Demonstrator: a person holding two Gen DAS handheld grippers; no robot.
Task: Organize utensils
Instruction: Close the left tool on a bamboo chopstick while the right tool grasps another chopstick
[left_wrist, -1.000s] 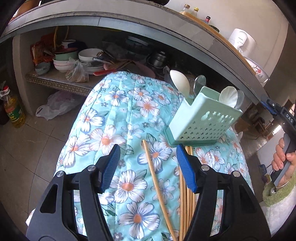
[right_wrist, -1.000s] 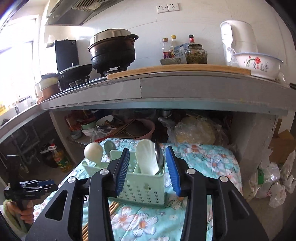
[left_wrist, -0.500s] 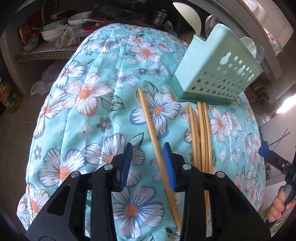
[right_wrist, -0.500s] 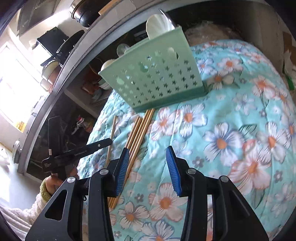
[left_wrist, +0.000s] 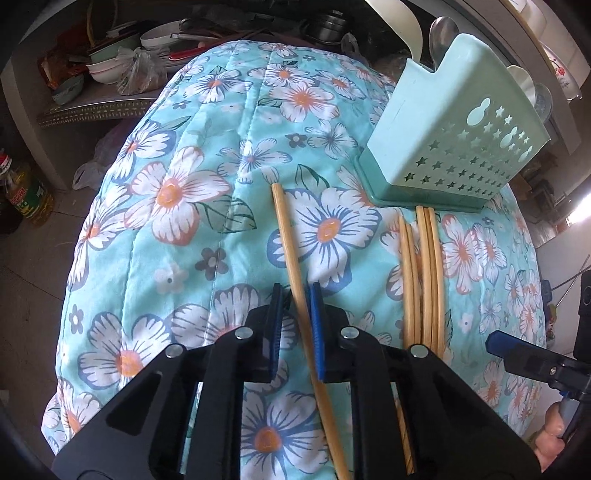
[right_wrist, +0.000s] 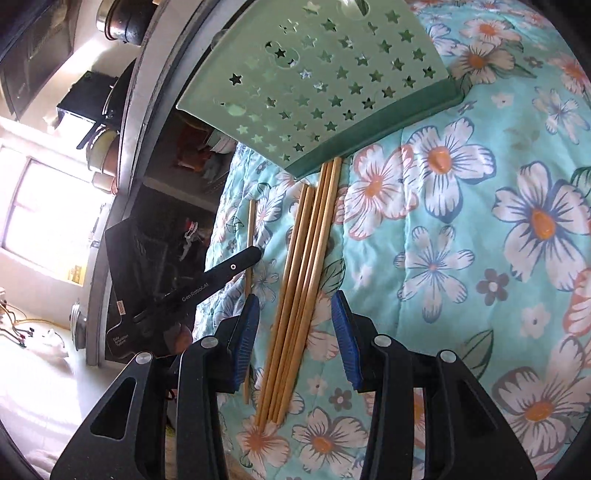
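A single wooden chopstick (left_wrist: 286, 229) lies on the floral quilt (left_wrist: 177, 258). My left gripper (left_wrist: 297, 291) points down over it with the stick between its jaws. The jaws are closing and stand narrow, with a thin gap still showing at the left pad. To the right, a bundle of several chopsticks (left_wrist: 424, 266) lies with its tips against the mint-green utensil holder (left_wrist: 454, 147), which has spoons (left_wrist: 443, 29) in it. My right gripper (right_wrist: 295, 302) is open and straddles that bundle (right_wrist: 306, 258), its pads clear of the sticks. The holder (right_wrist: 314, 85) stands just beyond.
A low shelf (left_wrist: 92, 107) with bowls and bags runs behind the quilt under a stone counter. An oil bottle (left_wrist: 26, 188) stands on the floor at the left. The quilt falls away steeply on both sides. A hand (left_wrist: 550, 443) holds the right gripper.
My left gripper came down onto the single chopstick and its jaws narrowed from wide apart to nearly touching it. My right gripper tilted down from facing the holder to straddling the bundle.
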